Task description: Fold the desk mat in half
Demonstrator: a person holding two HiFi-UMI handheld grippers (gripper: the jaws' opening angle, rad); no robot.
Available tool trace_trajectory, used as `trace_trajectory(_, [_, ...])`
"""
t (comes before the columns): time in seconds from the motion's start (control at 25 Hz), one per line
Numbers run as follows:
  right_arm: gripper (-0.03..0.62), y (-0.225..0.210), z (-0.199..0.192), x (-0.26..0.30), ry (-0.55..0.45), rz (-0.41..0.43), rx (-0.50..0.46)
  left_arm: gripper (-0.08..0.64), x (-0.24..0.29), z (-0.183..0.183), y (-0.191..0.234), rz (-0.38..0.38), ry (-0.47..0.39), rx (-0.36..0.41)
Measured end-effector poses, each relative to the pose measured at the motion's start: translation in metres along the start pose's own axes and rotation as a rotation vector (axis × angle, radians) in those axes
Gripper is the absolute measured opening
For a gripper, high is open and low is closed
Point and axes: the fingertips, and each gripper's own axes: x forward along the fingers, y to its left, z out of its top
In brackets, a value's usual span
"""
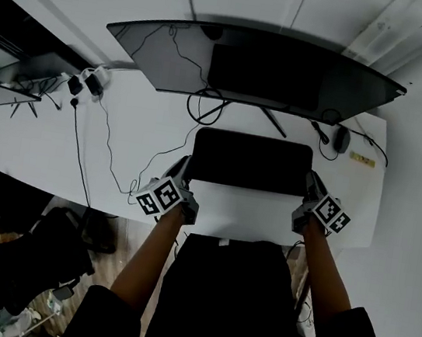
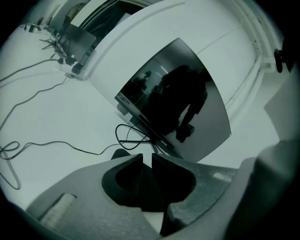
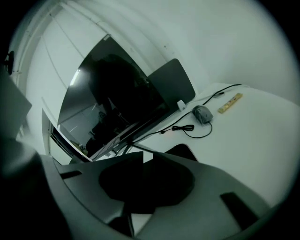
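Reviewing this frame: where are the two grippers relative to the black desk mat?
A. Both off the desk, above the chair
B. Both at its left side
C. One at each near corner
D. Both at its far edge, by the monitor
C: in the head view the left gripper sits at the near left corner of the desk mat, and the right gripper sits at its near right corner.

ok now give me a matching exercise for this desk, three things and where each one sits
Things:
1. desk mat
2. monitor
3. mouse

Places:
a. near the right end of the desk
b. in the middle, nearest the person
c. at the back, raised on a stand

Pairs: 1-b, 2-c, 3-a
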Motion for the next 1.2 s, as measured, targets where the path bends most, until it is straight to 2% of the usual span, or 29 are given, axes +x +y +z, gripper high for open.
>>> trace_trajectory(0.12, [0.058,0.012,-0.01,-0.035,-0.032,-0.039,-0.027,0.04,-0.036,-0.001,-0.018,-0.044,-0.014,0.067])
trace_trajectory(0.2, [0.049,0.022,-0.019,-0.06,-0.053,-0.058,-0.043,0.031,-0.061,-0.001,-0.033,-0.089,-0.037,0.143])
trace_trajectory(0.36, [0.018,0.051,-0.039,-0.104,-0.081,-0.043,-0.096,0.021,-0.105,-0.007,-0.064,-0.182,-0.072,0.292])
trace_trajectory(0.52, [0.002,0.077,-0.055,-0.142,-0.105,-0.024,-0.179,0.021,-0.133,-0.048,-0.083,-0.288,-0.03,0.325])
trace_trajectory(0.64, [0.002,0.086,-0.06,-0.167,-0.13,-0.036,-0.243,0.021,-0.149,-0.079,-0.089,-0.336,0.005,0.346])
trace_trajectory(0.72, [0.001,0.094,-0.065,-0.182,-0.12,-0.045,-0.313,0.021,-0.161,-0.09,-0.094,-0.342,0.005,0.365])
trace_trajectory(0.8, [0.0,0.104,-0.071,-0.194,-0.112,-0.033,-0.381,0.021,-0.172,-0.094,-0.099,-0.328,-0.009,0.418])
trace_trajectory(1.04, [0.001,0.135,-0.08,-0.225,-0.127,0.079,-0.512,0.021,-0.208,-0.094,-0.118,-0.299,-0.088,0.531])
trace_trajectory(1.2, [0.0,0.14,-0.09,-0.246,-0.118,0.125,-0.588,0.021,-0.233,-0.1,-0.132,-0.272,-0.137,0.588])
